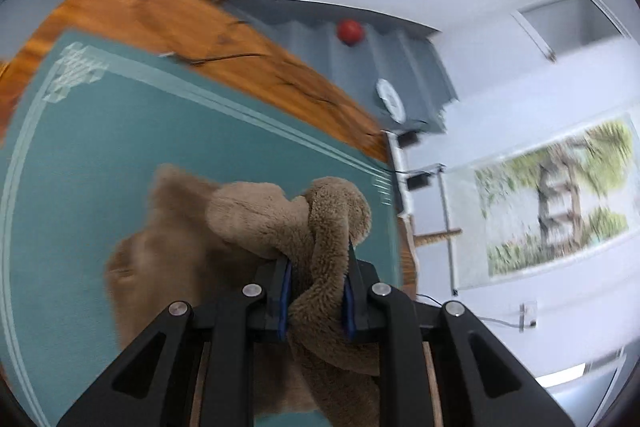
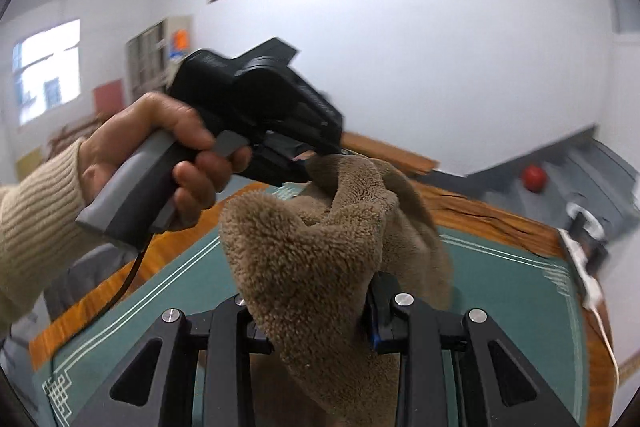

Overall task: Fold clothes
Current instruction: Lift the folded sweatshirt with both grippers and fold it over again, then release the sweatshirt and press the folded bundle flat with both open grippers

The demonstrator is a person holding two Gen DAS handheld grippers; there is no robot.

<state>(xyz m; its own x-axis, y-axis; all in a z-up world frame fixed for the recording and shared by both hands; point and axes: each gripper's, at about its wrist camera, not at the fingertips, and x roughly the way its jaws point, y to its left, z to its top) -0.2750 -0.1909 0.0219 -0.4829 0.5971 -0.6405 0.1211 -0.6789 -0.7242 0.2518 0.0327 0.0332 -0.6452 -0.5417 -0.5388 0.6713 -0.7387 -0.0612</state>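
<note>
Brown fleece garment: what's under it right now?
The brown fleece garment, pinched by the left gripper and the right gripper, hangs over the green mat. The mat beneath its lower folds is hidden.

We saw tan-brown fleece garment (image 1: 320, 227) between the left gripper (image 1: 318, 291), which was black with blue pads. The same tan pile filled the right gripper (image 2: 316, 315), also black, with blue on one pad. Beyond both lay a teal mat (image 1: 100, 147) with pale double border lines and a white knot motif at its corner, on an orange-brown wooden table (image 1: 132, 11). Past the table was a red ball (image 1: 350, 31) on grey. Left hand (image 2: 160, 143) wore a cream ribbed sleeve (image 2: 36, 223) and held a grey handle.
</note>
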